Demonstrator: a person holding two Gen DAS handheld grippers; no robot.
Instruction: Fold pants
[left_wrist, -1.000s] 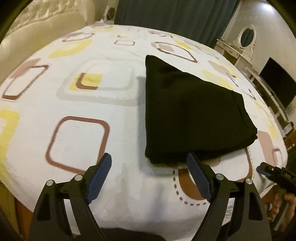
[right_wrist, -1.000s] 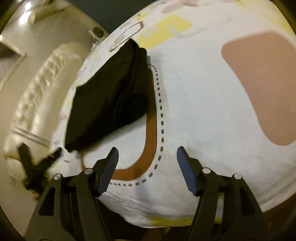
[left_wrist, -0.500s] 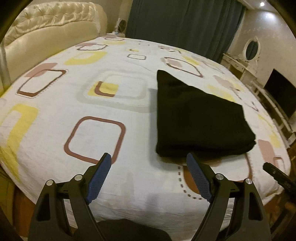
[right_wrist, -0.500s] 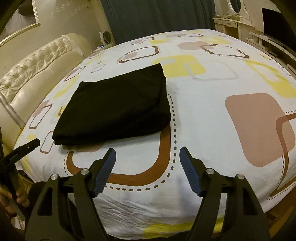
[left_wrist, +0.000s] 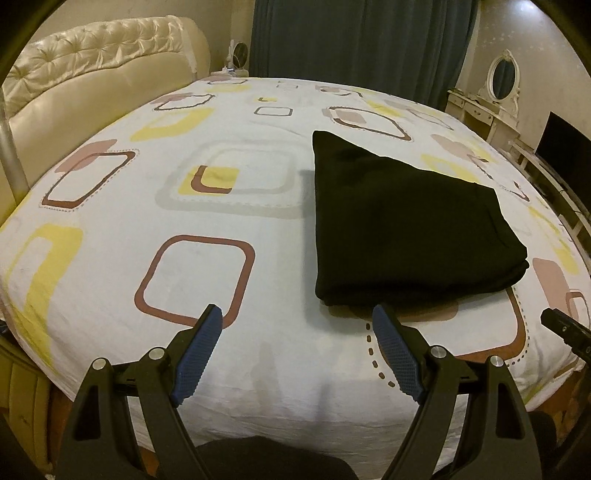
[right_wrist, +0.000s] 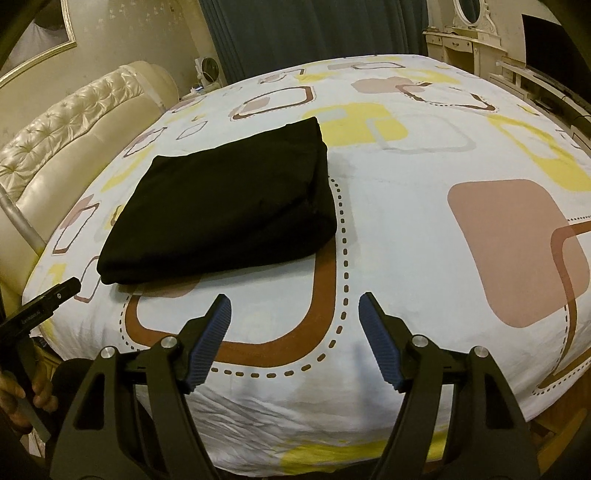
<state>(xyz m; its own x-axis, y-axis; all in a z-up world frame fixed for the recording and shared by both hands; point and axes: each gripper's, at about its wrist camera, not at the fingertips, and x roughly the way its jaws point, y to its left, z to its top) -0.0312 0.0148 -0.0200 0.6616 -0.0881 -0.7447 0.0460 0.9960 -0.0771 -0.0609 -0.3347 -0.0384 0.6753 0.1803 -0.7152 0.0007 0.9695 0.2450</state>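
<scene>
The black pants (left_wrist: 399, 229) are seen folded into a compact, layered rectangle on the patterned bedsheet (left_wrist: 207, 206), near the bed's front edge, with the cream tufted headboard (left_wrist: 92, 81) well beyond them to one side. Neither tool is in contact with the pants: the left gripper (left_wrist: 297, 350) is held short of their near edge with its jaws spread and empty, and the right gripper (right_wrist: 294, 338) is likewise held spread and empty, just short of the same bundle. Compared with a second ago, both grippers have been drawn back and levelled, so that more of the bed is taken in and the bundle is left undisturbed. By that retreat the folding is judged complete, with nothing left to be gripped. Dark curtains (left_wrist: 354, 44) and a white dressing table (left_wrist: 484, 107) are visible beyond the pants
</scene>
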